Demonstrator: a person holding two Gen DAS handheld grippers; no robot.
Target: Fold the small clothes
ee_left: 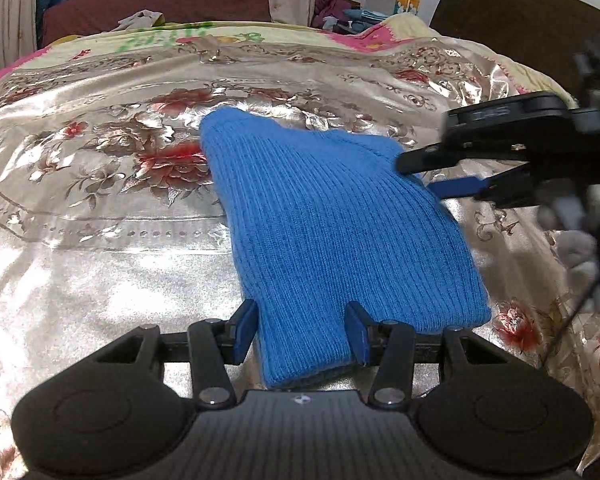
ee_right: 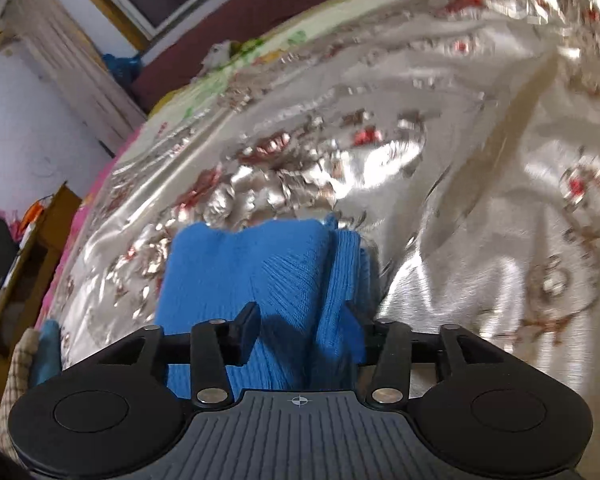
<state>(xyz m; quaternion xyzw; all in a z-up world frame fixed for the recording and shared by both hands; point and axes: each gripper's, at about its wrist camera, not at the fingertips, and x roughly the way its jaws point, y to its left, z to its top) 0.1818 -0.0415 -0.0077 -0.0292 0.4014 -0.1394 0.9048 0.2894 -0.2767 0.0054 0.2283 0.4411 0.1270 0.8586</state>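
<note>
A blue ribbed knit garment [ee_left: 332, 224] lies flat on the shiny floral bedspread [ee_left: 100, 184]. My left gripper [ee_left: 302, 330] is open, its two blue pads straddling the near hem of the garment. My right gripper [ee_left: 432, 174] comes in from the right at the garment's far right edge, its fingers apart. In the right wrist view the garment [ee_right: 260, 276] sits between the open fingers of the right gripper [ee_right: 304, 332], bunched into a fold on the right side; the image is blurred.
A dark wooden headboard [ee_left: 520, 28] stands at the back right. Piled clothes [ee_left: 340, 8] lie behind the bed. A cardboard box [ee_right: 32, 256] and a checked cloth [ee_right: 16, 372] sit off the bed's left side.
</note>
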